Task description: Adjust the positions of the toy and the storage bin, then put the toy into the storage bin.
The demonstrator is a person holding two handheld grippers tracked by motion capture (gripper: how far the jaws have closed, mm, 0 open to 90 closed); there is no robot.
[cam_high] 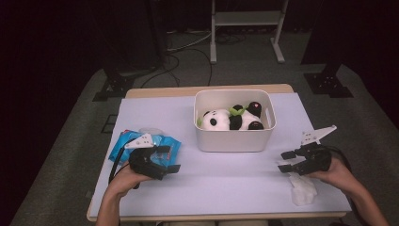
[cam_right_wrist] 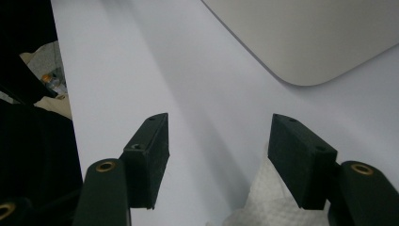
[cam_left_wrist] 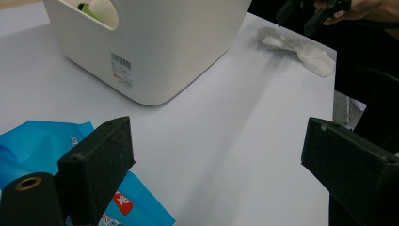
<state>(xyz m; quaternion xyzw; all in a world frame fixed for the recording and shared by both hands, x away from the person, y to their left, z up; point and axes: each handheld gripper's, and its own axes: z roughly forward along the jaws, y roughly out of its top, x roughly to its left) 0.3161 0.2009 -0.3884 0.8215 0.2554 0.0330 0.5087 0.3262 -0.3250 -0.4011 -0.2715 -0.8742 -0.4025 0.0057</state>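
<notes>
A white bin [cam_high: 233, 140] stands at the middle of the table with a panda plush [cam_high: 229, 119] lying inside it. My left gripper [cam_high: 170, 158] rests at the front left, jaws open and pointing right, partly over a blue packet [cam_high: 121, 145]. In the left gripper view the left gripper [cam_left_wrist: 216, 141] has nothing between its pads, and the blue packet [cam_left_wrist: 33, 141] lies under its left jaw. My right gripper [cam_high: 284, 161] is open at the front right, pointing left. A crumpled white tissue [cam_high: 302, 190] lies under that hand. In the right gripper view the tissue [cam_right_wrist: 263, 209] lies beneath the right jaw of the right gripper [cam_right_wrist: 219, 132].
The table top [cam_high: 221, 179] is covered in pale lilac. The bin wall [cam_left_wrist: 155, 52] carries a barcode label, and the bin corner [cam_right_wrist: 310, 37] is ahead of the right gripper. The tissue [cam_left_wrist: 306, 49] lies near the table's right edge. A white frame stand [cam_high: 244, 28] is on the floor behind.
</notes>
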